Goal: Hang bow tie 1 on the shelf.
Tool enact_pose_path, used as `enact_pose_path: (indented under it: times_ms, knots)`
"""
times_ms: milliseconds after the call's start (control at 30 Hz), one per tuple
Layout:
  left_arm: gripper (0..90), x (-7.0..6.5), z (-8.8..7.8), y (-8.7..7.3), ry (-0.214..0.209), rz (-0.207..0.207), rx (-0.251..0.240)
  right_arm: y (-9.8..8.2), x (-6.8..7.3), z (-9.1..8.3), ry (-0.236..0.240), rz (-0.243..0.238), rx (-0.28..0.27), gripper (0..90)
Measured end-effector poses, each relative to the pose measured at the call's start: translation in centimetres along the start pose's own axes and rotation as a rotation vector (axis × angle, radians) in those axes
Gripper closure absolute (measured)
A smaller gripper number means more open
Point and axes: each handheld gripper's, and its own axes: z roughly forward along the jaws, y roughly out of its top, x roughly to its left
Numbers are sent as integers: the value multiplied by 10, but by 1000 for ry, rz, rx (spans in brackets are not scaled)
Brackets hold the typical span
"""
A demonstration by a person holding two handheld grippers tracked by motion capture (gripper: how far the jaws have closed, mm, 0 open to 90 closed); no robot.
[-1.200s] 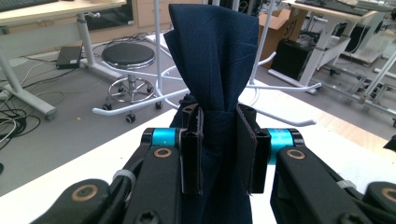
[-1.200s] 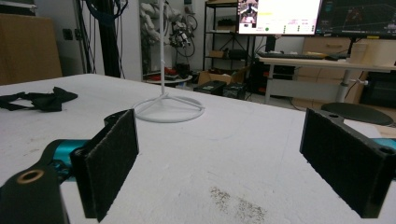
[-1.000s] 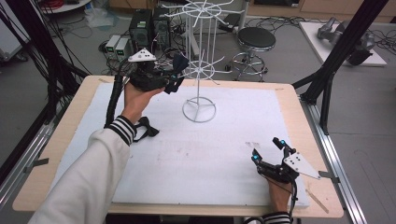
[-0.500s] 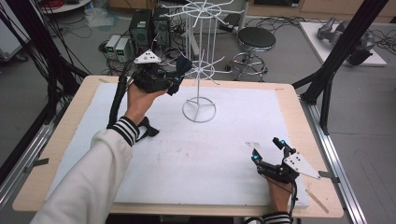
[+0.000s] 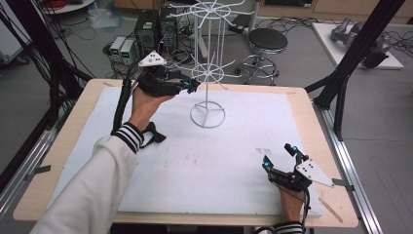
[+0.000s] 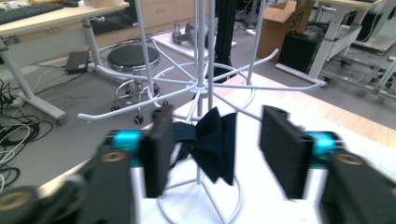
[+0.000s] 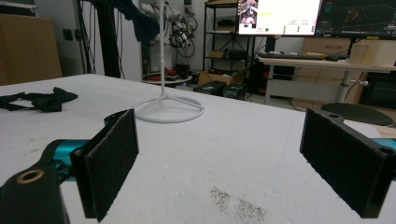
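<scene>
A white wire rack (image 5: 208,73) stands on the white mat at the far middle. A dark navy bow tie (image 6: 212,142) hangs from one of its lower arms (image 6: 243,105). My left gripper (image 5: 192,85) is held up at that arm. Its jaws have just been opening and now stand on either side of the bow tie without pressing it (image 6: 219,112). My right gripper (image 5: 279,156) rests on the mat at the near right, open and with nothing between its jaws (image 7: 223,120). A second dark bow tie (image 5: 151,134) lies flat on the mat under my left forearm.
The rack's ring base (image 5: 208,116) sits on the mat (image 5: 243,126), and its thin arms stick out all round. The wooden table edge (image 5: 63,146) borders the mat. A stool (image 5: 267,41) and cables stand on the floor beyond the table.
The left gripper's jaws stand wider apart than before, with the bow tie left hanging on the rack arm. Neither hand has shifted.
</scene>
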Motion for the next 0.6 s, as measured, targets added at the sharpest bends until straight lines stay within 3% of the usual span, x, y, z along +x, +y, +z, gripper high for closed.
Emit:
enact_pose_path:
  times_ms: [167,400,600]
  knots:
    - [267,-3,-4,-1,7,31,-23,0,0,0,1,1,0,110]
    - [184,-5,-21,-5,-10,69,-58,0,0,0,-3,4,1,110]
    - [175,0,-46,-7,-21,97,-75,0,0,0,-4,2,-2,111]
